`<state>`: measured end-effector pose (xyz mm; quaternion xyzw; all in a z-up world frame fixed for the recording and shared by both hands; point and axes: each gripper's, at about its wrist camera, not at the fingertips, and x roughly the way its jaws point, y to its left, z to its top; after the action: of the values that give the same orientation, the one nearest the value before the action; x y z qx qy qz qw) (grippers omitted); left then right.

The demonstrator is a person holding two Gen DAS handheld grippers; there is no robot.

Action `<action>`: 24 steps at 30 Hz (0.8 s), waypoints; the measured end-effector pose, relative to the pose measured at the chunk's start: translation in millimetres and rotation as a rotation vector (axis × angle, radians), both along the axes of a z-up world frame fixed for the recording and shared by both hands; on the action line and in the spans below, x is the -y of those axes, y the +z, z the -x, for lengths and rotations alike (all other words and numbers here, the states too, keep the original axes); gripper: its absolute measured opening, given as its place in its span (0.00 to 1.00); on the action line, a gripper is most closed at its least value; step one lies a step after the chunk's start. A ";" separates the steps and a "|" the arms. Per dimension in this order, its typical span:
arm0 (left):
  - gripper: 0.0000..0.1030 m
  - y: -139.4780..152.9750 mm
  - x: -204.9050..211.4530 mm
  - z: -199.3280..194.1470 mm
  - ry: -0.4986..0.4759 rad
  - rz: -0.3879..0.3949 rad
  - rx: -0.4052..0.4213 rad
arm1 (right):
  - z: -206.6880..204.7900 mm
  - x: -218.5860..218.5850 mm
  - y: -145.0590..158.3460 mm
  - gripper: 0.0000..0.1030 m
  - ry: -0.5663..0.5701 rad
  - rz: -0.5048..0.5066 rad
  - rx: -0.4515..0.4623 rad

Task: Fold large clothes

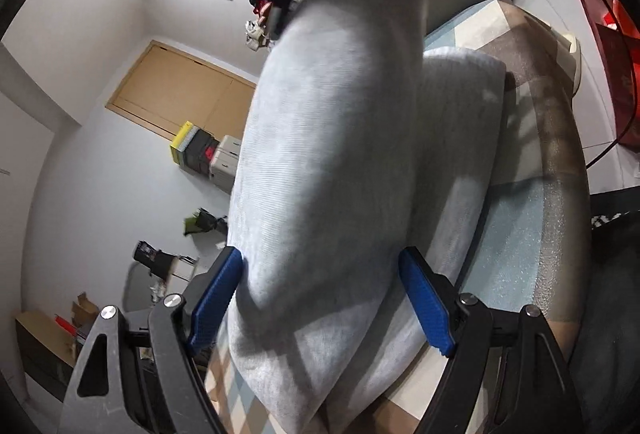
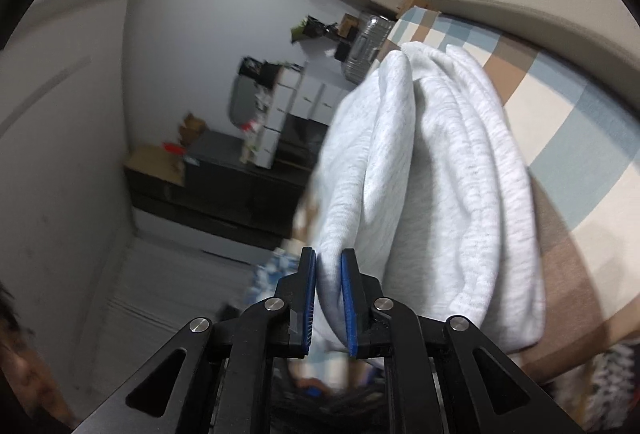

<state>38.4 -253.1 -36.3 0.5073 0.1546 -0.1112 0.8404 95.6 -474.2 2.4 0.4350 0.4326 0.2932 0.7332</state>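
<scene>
Looks like mid-fold: right gripper (image 2: 329, 292) is clamped on an edge of the grey garment (image 2: 432, 185), which bulges ahead of it over the checked bedspread (image 2: 560, 121), left gripper (image 1: 322, 298) wide apart around a thick roll, so next means laying it flat.

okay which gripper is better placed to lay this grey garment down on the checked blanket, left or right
Right, probably. The right gripper pinches a thin edge of the grey garment; the left gripper only straddles a thick bundle, jaws wide.
</scene>
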 end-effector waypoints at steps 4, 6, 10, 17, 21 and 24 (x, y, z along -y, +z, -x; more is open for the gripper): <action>0.75 8.3 -7.9 -10.7 -0.002 0.012 -0.024 | 3.6 -6.2 6.3 0.52 0.052 0.094 0.043; 0.75 9.9 -9.4 -12.2 -0.011 -0.003 -0.025 | 2.6 -11.9 8.2 0.53 0.065 0.170 0.069; 0.75 10.8 -8.0 -12.9 -0.012 -0.001 -0.037 | -8.2 -32.6 -3.5 0.49 0.133 0.267 0.079; 0.75 22.5 -13.1 -12.9 0.017 0.073 -0.057 | -11.7 -51.5 23.7 0.12 0.113 0.156 0.195; 0.75 36.6 -14.9 -19.1 0.048 0.130 -0.027 | -11.3 -69.3 53.1 0.12 0.123 0.127 0.239; 0.75 30.9 -11.6 -26.2 0.063 0.097 -0.007 | -13.9 -74.0 57.5 0.12 0.120 0.106 0.207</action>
<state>64.7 -241.5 -5.4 0.4607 0.1676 -0.0940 0.8665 109.5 -400.2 59.9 0.3364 0.3950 0.3565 0.7770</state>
